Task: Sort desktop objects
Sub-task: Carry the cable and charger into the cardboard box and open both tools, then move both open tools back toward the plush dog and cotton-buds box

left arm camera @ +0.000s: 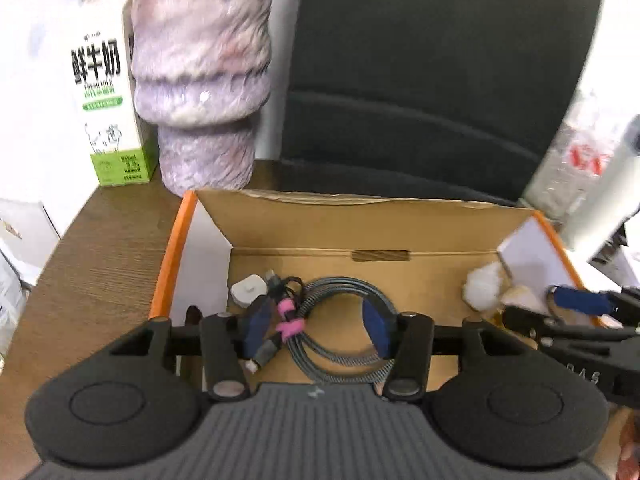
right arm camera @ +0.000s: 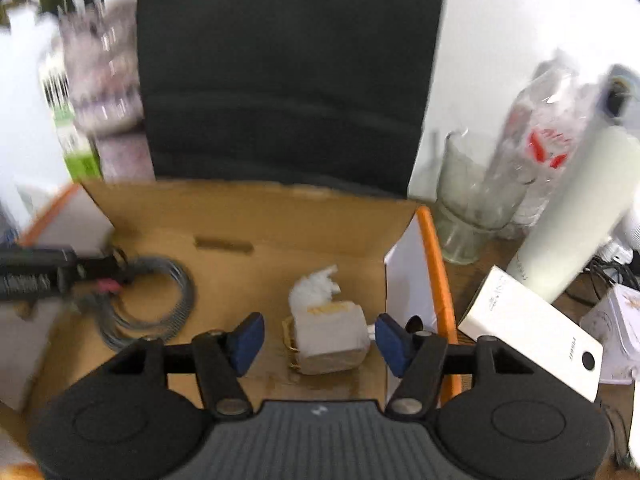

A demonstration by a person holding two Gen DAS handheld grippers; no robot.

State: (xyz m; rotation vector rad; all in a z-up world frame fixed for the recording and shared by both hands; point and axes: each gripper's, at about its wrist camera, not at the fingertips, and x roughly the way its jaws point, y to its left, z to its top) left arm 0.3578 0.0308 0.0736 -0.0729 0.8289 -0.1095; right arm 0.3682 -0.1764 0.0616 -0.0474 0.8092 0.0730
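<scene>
An open cardboard box (left arm camera: pixel 420 236) with orange edges sits on the wooden desk; it also shows in the right wrist view (right arm camera: pixel 280 216). Inside lie a coiled grey cable (left arm camera: pixel 340 340) with pink ties, a small white plug (left arm camera: pixel 248 290), and a tissue pack (right arm camera: pixel 330 336) with a white tissue sticking out. My left gripper (left arm camera: pixel 318 326) is open over the cable coil, empty. My right gripper (right arm camera: pixel 320 338) is open with a finger on each side of the tissue pack, not closed on it. The right gripper's fingers (left arm camera: pixel 580 300) show at the right of the left wrist view.
A milk carton (left arm camera: pixel 108 112) and a furry purple cup (left arm camera: pixel 204 72) stand behind the box at left. A black chair back (left arm camera: pixel 432 80) is behind. A glass (right arm camera: pixel 468 208), plastic bottle (right arm camera: pixel 536 140), white tumbler (right arm camera: pixel 576 216) and white box (right arm camera: pixel 532 328) crowd the right.
</scene>
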